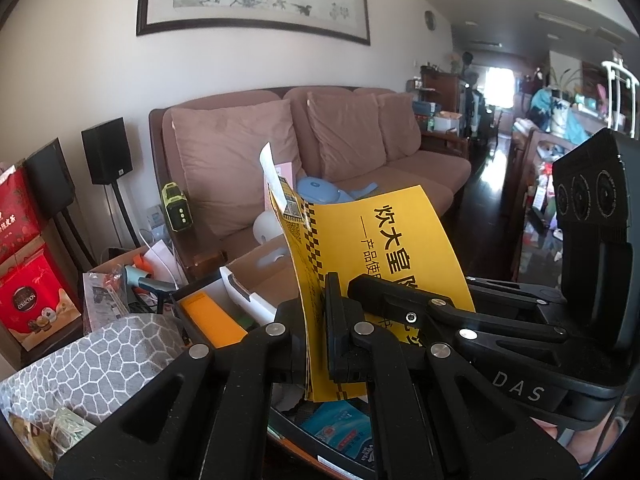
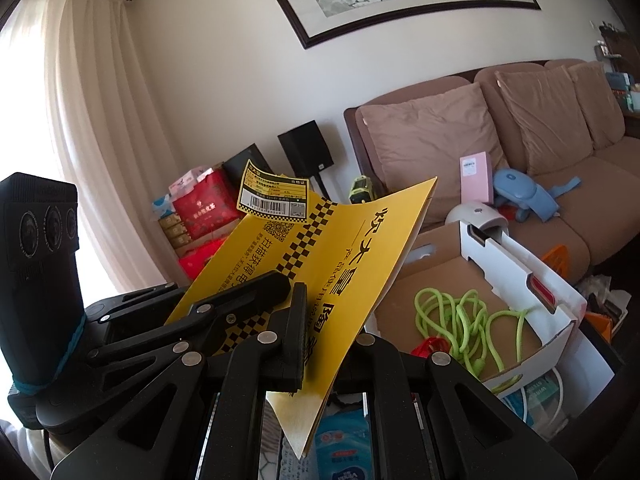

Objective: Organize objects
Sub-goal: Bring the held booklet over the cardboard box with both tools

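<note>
A yellow instruction booklet [image 1: 384, 248] is held upright in the air, both grippers' jaws clenched on its lower edge, left gripper [image 1: 318, 344] and right gripper [image 2: 320, 344] side by side, an open cardboard box [image 2: 452, 280] just beyond.

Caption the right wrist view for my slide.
Both hand-held grippers pinch a yellow booklet above a cardboard box.
</note>
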Demonstrator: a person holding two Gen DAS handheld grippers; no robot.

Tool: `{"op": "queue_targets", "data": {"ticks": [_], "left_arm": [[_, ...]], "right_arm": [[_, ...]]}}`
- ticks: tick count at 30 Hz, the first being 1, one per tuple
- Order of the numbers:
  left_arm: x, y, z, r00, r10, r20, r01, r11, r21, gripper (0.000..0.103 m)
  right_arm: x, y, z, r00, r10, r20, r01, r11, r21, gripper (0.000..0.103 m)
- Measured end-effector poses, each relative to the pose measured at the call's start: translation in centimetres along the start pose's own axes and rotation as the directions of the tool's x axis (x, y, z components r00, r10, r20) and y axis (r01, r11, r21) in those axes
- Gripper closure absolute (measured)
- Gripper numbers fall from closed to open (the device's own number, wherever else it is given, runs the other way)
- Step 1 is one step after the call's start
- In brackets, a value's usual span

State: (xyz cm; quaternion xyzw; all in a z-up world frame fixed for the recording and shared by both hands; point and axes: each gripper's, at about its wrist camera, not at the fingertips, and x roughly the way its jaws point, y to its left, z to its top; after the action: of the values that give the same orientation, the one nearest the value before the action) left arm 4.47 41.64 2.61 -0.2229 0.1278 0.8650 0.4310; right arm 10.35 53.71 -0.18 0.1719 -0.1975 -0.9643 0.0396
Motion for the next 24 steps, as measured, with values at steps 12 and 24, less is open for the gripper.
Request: {"op": "queue_targets", "data": {"ticks": [12, 24], "left_arm": [[0.7, -0.1, -0.2, 1.000, -0.009, -0.013, 0.009, 1.000, -0.002, 0.098], [1.4, -0.6, -0.2, 0.999, -0.024, -0.021, 0.024, 1.000, 0.008, 0.098]], "right_arm": [[0.4, -0.7, 0.0, 1.000, -0.012, -0.017, 0.013, 1.000, 0.020, 0.096], [0.1, -1.5, -0.1, 1.000, -0.019, -0.021, 0.019, 0.999, 0.028, 0.096]]}}
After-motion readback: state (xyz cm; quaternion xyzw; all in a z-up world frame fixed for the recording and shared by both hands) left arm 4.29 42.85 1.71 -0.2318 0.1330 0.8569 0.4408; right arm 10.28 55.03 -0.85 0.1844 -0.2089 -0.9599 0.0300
